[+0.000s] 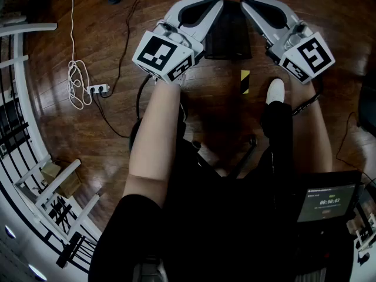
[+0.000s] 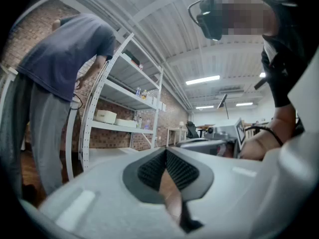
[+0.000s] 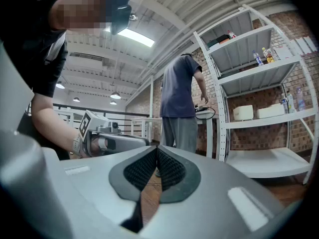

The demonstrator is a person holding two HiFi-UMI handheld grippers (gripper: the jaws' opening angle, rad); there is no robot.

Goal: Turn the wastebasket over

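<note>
In the head view a black mesh wastebasket (image 1: pixel 229 37) stands on the wooden floor, seen between the two grippers; which way up it is I cannot tell. My left gripper (image 1: pixel 208 7) is held level to its left, and my right gripper (image 1: pixel 255 6) level to its right. Whether either touches the basket is unclear. The left gripper view has the left gripper (image 2: pixel 166 152) with its ribbed pads closed tip to tip, nothing between them. The right gripper (image 3: pixel 156 149) is shut the same way. Neither gripper view shows the basket.
A power strip (image 1: pixel 97 89) with a coiled white cable lies at the left, beside a white railing (image 1: pixel 23 104). Yellow-black tape (image 1: pixel 245 81) marks the floor by my white shoe (image 1: pixel 275 90). Another person (image 3: pixel 182 98) stands near white shelving (image 3: pixel 259 93).
</note>
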